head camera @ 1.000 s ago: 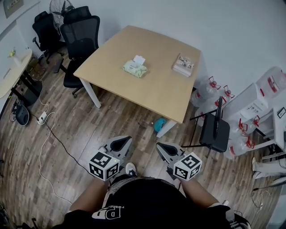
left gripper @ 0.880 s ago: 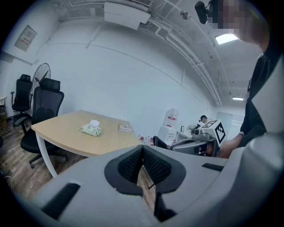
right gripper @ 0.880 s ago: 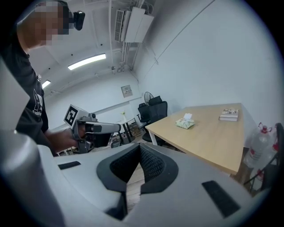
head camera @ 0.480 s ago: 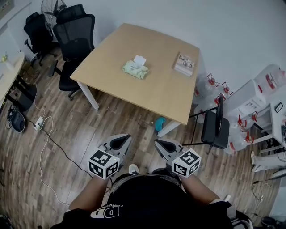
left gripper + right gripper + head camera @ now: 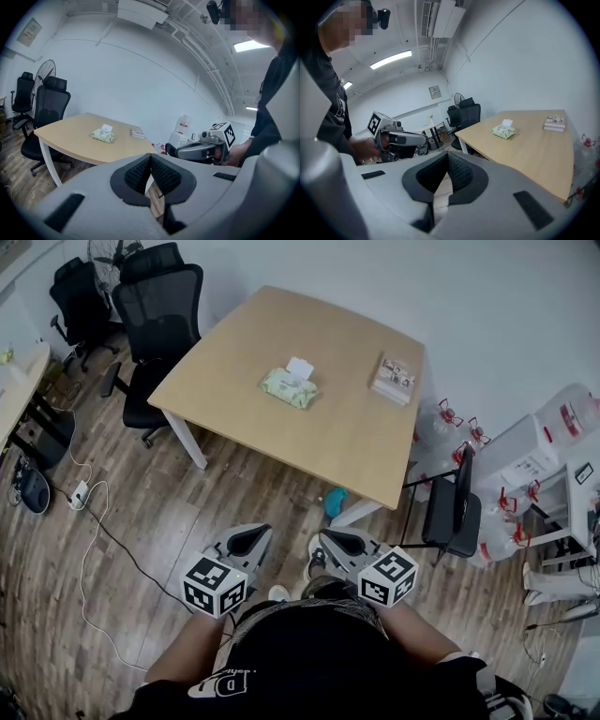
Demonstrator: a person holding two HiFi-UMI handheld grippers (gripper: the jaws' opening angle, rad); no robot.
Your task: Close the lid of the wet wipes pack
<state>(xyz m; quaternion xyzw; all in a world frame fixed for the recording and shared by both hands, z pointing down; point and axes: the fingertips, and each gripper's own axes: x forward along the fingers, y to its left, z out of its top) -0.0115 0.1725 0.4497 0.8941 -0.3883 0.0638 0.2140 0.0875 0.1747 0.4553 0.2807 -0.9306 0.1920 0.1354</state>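
Note:
The pale green wet wipes pack [image 5: 287,389] lies near the middle of the light wooden table [image 5: 356,442], with its white lid [image 5: 299,367] standing up open. It also shows small in the left gripper view as the pack [image 5: 103,135] and in the right gripper view as the pack [image 5: 504,131]. Both grippers are held close to the person's body, well short of the table over the wooden floor. My left gripper [image 5: 255,532] is shut with nothing in it, pads together [image 5: 150,157]. The right gripper [image 5: 328,540] is likewise shut and empty [image 5: 448,155].
A small stack of books [image 5: 394,378] lies at the table's far right. Black office chairs [image 5: 159,306] stand at its left, a black chair [image 5: 450,507] and water bottles [image 5: 441,423] at its right. A teal object [image 5: 335,501] lies by the table leg, and a cable [image 5: 94,521] runs over the floor.
The person has shifted a little and a shoe now shows between the grippers. The right gripper drifted slightly left and up. Both stay shut; the pack has not been touched.

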